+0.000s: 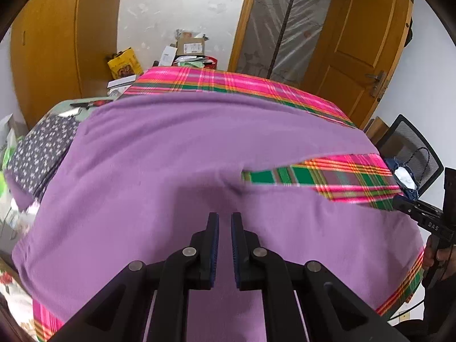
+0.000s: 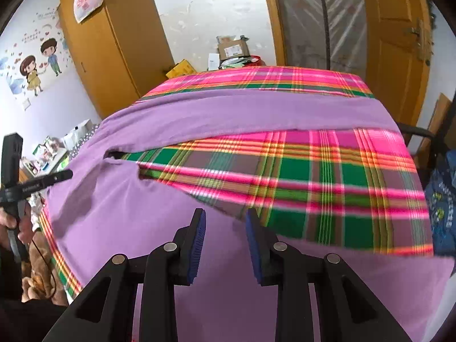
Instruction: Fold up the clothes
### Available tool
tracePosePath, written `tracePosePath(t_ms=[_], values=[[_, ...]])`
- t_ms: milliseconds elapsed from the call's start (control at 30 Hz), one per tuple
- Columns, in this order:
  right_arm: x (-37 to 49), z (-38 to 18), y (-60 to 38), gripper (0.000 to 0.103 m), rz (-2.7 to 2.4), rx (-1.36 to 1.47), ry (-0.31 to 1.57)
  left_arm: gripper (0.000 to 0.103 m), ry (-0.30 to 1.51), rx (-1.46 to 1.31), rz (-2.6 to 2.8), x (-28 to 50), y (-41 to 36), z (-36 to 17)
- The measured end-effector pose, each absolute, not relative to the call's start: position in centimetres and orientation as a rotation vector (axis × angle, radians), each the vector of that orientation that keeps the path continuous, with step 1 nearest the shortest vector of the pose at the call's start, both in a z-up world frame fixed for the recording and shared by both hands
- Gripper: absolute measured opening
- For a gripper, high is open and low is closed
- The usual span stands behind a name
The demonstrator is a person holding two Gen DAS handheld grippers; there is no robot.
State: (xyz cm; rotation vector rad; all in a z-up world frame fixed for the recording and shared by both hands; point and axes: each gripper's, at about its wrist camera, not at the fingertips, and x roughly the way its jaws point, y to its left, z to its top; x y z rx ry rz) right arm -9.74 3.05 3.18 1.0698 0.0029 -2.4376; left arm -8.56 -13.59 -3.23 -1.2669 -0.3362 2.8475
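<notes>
Purple garment (image 1: 171,171) spread flat across plaid-covered surface (image 2: 327,176), reaching its left and near edges.
Soft matte knit, V-shaped gap exposing plaid at right. Left tongs (image 1: 225,219) narrow, empty; right tongs (image 2: 225,216) half-open, empty, both above the cloth.

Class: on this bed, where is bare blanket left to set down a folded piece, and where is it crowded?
Bare plaid blanket shows between the two legs of the purple garment, and as a strip beyond it. The side with the dotted dark cloth is crowded.
</notes>
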Motion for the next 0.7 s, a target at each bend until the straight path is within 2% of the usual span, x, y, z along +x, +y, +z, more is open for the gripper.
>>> tracePosePath(t_ms=[333,500,700], values=[[-17.0,5.2,6.0,0.03,-2.548,1.065,0.037,0.008,-0.342,-1.251,2.801,-12.4,-13.1,-2.4],[-23.7,6.6,7.9,0.03,-2.551,1.049,0.03,0.008,-0.39,-1.26,2.773,-13.0,-12.9,-3.3],[-31.6,6.6,5.2,0.03,-2.42,1.037,0.236,0.008,-0.44,-1.293,2.734,-13.2,-12.7,-4.8]])
